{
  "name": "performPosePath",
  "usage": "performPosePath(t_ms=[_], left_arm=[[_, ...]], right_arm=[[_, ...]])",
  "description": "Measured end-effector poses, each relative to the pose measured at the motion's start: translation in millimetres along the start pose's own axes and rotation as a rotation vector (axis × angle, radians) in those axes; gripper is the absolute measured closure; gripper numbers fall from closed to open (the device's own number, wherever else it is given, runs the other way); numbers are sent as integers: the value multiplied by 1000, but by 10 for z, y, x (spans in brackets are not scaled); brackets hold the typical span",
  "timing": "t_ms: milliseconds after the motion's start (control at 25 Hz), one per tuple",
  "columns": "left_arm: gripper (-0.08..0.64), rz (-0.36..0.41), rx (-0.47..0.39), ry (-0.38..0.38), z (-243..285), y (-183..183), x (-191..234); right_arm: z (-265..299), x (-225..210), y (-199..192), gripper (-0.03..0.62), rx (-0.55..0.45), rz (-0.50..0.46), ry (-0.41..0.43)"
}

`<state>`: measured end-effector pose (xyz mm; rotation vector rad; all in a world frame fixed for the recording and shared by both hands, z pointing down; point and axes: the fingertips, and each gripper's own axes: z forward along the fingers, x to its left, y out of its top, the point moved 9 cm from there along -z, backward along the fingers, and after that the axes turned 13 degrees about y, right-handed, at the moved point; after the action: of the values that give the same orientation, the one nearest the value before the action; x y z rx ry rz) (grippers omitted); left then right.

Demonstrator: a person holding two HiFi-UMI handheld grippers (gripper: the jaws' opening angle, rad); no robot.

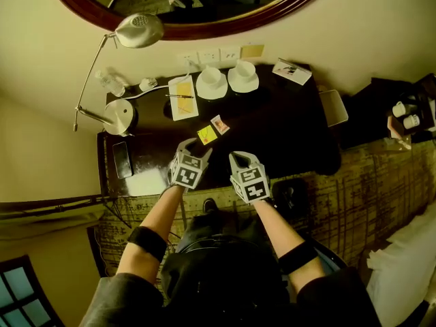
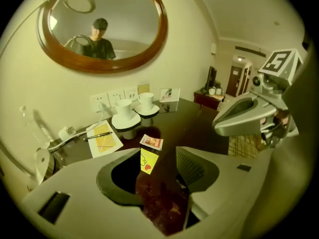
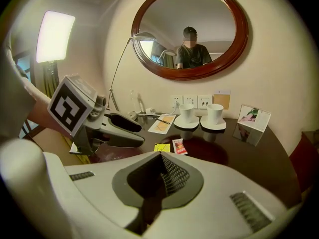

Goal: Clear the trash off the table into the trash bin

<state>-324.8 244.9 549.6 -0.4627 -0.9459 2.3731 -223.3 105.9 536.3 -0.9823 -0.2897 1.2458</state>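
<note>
The room is dim and warm, everything tinted yellow. In the right gripper view a lit shade (image 3: 55,36) at upper left glows white, blown out, and brightens the wall (image 3: 279,59). The dark table (image 1: 286,125) is glossy and faintly mirrors the cups (image 3: 187,113). Both gripper views bulge like a fisheye, with black corners. The head view's lower edge sinks into shadow.

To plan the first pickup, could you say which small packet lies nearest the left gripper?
The yellow packet, just ahead of the left gripper; the red-and-white packet lies beyond it, toward the cups.
</note>
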Motion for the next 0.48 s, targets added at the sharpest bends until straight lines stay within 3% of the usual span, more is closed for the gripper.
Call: performPosePath(t_ms=[480], left_arm=[[231,273,215,-129,1027,-305,143]], right_arm=[[370,-430,-121,591,12,68,-60]])
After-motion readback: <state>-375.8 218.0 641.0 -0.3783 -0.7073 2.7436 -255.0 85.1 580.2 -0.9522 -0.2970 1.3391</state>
